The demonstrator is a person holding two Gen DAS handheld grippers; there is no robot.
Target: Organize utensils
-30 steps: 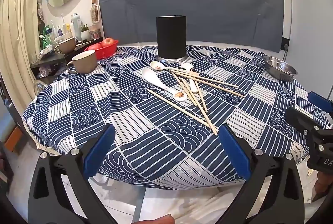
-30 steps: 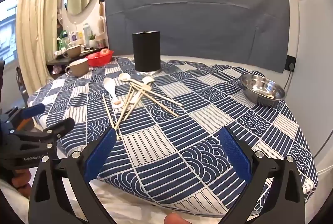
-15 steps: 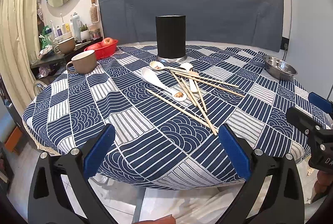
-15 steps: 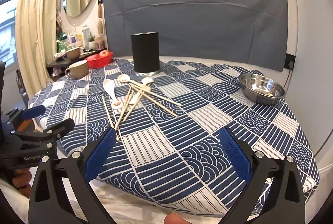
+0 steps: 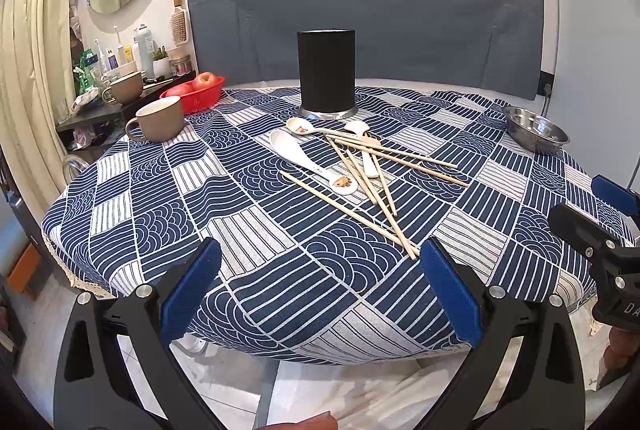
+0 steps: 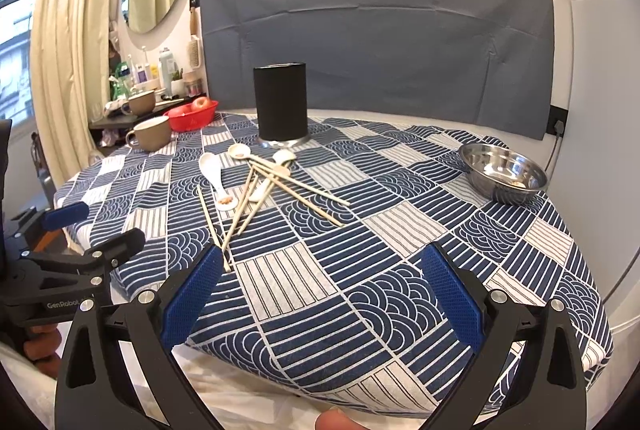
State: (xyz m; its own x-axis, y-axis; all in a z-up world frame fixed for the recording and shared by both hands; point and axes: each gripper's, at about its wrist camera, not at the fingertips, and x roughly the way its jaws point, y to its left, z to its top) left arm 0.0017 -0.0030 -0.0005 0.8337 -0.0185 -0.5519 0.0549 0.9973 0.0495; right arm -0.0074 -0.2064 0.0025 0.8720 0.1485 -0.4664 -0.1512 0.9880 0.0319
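Note:
A tall black cylindrical holder (image 5: 326,74) (image 6: 280,102) stands at the back middle of the round table. In front of it lie several wooden chopsticks (image 5: 372,186) (image 6: 256,202) crossed in a loose pile with three white ceramic spoons (image 5: 308,162) (image 6: 216,176). My left gripper (image 5: 320,290) is open and empty, held off the table's near edge. My right gripper (image 6: 320,290) is open and empty too, near the front right edge. Each gripper shows at the side of the other's view.
The table has a blue and white patterned cloth (image 5: 240,230). A brown mug (image 5: 160,120) and a red basket with apples (image 5: 196,94) stand at the left. A steel bowl (image 5: 534,134) (image 6: 502,172) sits at the right. A grey backdrop hangs behind.
Both grippers have drifted slightly; the right wrist view has shifted a little toward the table. Nothing on the table has moved.

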